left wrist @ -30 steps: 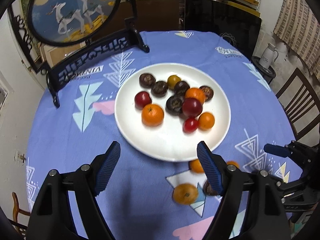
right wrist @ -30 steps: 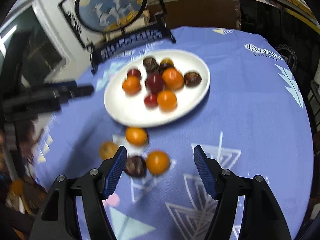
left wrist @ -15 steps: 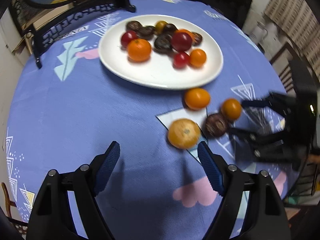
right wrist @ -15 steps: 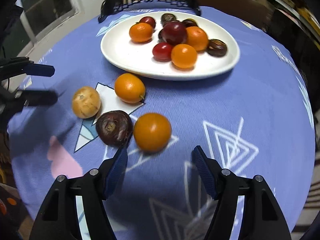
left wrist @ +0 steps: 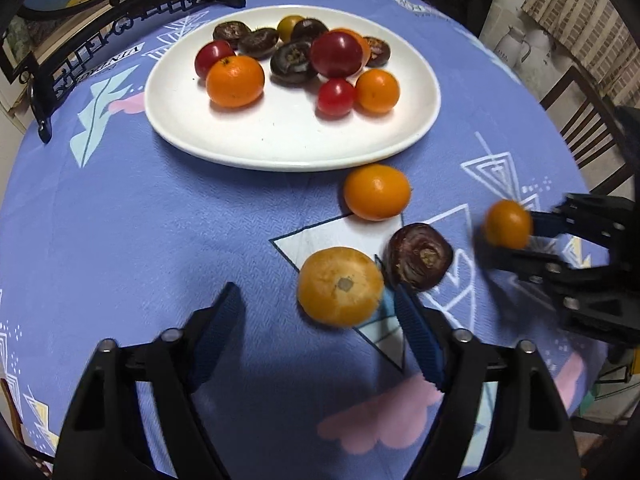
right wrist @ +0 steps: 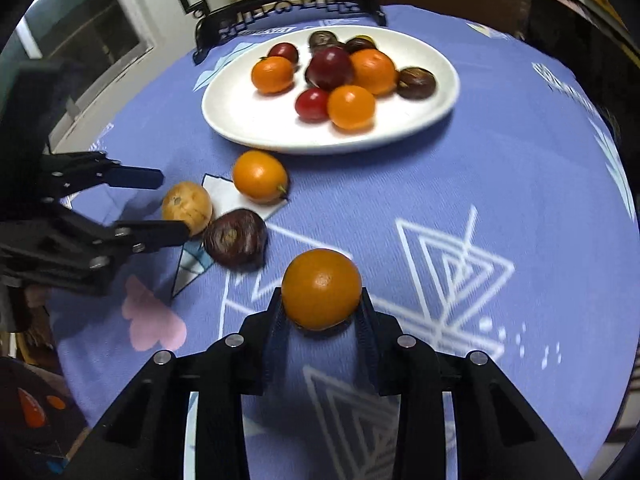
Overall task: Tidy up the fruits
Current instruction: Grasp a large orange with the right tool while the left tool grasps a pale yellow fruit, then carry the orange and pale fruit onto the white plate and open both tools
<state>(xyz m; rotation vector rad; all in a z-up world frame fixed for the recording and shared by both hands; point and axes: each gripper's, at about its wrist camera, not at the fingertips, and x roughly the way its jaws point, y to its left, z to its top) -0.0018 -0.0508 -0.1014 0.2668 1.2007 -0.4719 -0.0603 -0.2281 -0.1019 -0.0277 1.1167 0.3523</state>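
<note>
A white plate (left wrist: 288, 144) (right wrist: 256, 128) holds several oranges, red tomatoes and dark fruits. On the cloth lie a pale orange fruit (left wrist: 340, 286) (right wrist: 187, 206), a dark purple fruit (left wrist: 418, 256) (right wrist: 235, 237) and an orange (left wrist: 377, 192) (right wrist: 260, 177). My right gripper (right wrist: 322, 306) (left wrist: 496, 236) is shut on another orange (right wrist: 321, 288) (left wrist: 508, 223). My left gripper (left wrist: 318, 336) (right wrist: 170, 204) is open, its jaws reaching either side of the pale orange fruit.
A round table with a blue patterned cloth (left wrist: 120, 220) carries everything. A black ornate stand (left wrist: 120, 36) (right wrist: 288, 4) with a painted disc stands behind the plate. A wooden chair (left wrist: 584, 120) is at the right, by the table edge.
My right gripper closed in and shut on the orange by the dark fruit. My left gripper moved forward and down toward the pale orange fruit.
</note>
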